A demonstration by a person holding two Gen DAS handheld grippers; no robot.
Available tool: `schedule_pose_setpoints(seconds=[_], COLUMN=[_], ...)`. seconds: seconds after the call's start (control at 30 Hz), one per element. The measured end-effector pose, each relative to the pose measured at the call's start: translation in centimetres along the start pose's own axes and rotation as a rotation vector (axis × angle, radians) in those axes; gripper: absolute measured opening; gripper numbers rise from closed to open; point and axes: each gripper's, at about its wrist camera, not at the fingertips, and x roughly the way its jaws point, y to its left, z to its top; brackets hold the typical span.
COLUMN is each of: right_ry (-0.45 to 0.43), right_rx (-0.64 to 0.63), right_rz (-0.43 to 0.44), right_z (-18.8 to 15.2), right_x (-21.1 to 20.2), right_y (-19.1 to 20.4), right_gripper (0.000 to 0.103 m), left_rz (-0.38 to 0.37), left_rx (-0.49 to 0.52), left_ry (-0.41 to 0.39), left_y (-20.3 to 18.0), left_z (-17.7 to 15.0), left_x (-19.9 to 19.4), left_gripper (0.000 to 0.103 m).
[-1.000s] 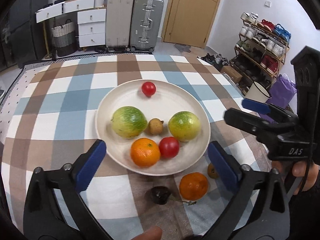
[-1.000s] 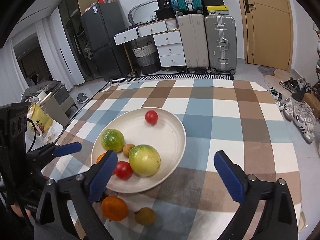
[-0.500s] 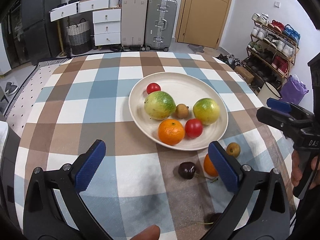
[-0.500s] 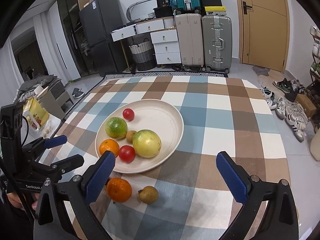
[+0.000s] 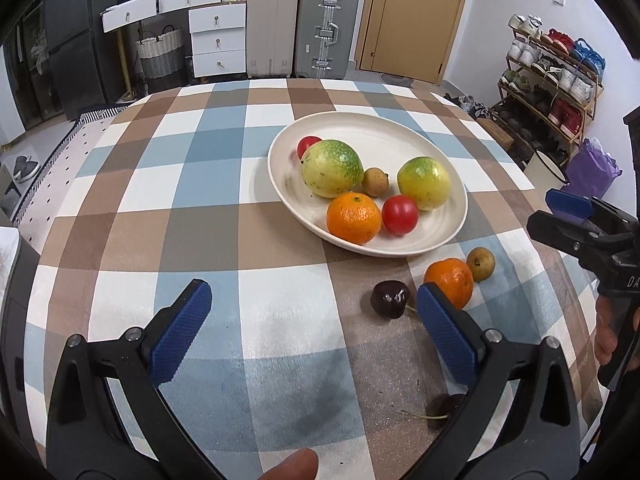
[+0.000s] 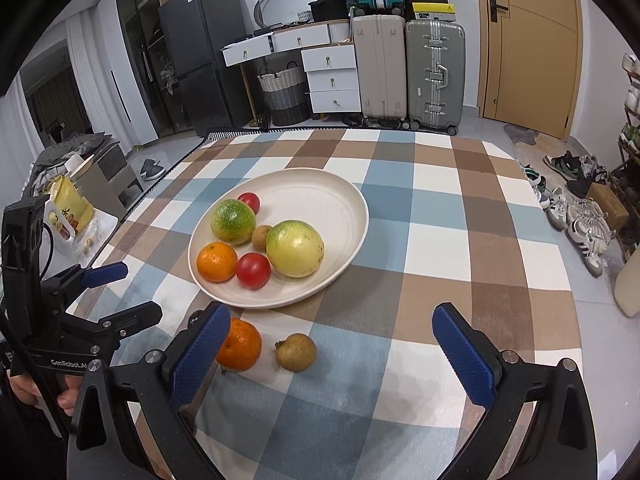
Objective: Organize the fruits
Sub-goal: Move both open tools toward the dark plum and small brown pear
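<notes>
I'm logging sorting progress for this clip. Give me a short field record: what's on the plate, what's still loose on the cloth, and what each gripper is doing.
plate: cream plate on checked tablecloth
on plate: two green-yellow fruits, orange, two red tomatoes, small brown fruit
loose on cloth: second orange, brown fruit, two dark cherries
left gripper: open, empty, above the cloth
right gripper: open, empty, brown fruit lies between its fingers
remaining: four loose fruits
</notes>
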Motion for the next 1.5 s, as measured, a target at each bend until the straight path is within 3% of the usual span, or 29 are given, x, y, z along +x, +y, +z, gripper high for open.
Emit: schedule_pose_setpoints(seconds=[0.83, 1.23, 1.5], right_ry=[0.125, 0.125, 0.124], right_rx=[-0.01, -0.034, -0.037], right_rz=[-0.017, 0.0, 0.03], right_z=[-3.1, -3.6, -3.6], right_x=[3.6, 4.5, 4.7], right_y=[-0.3, 0.0, 0.1], right_gripper=[0.103, 0.101, 0.083], left_rz=[-0.008, -0.011, -0.057], left_rx=[0.005, 0.022, 0.033], left_ry=[0.116, 0.112, 0.097], left_y=[-1.2, -1.7, -1.9], left_z=[-1.0, -0.5, -0.2], left_x=[4.6, 5.5, 5.3], left_gripper=[0.102, 0.102, 0.089])
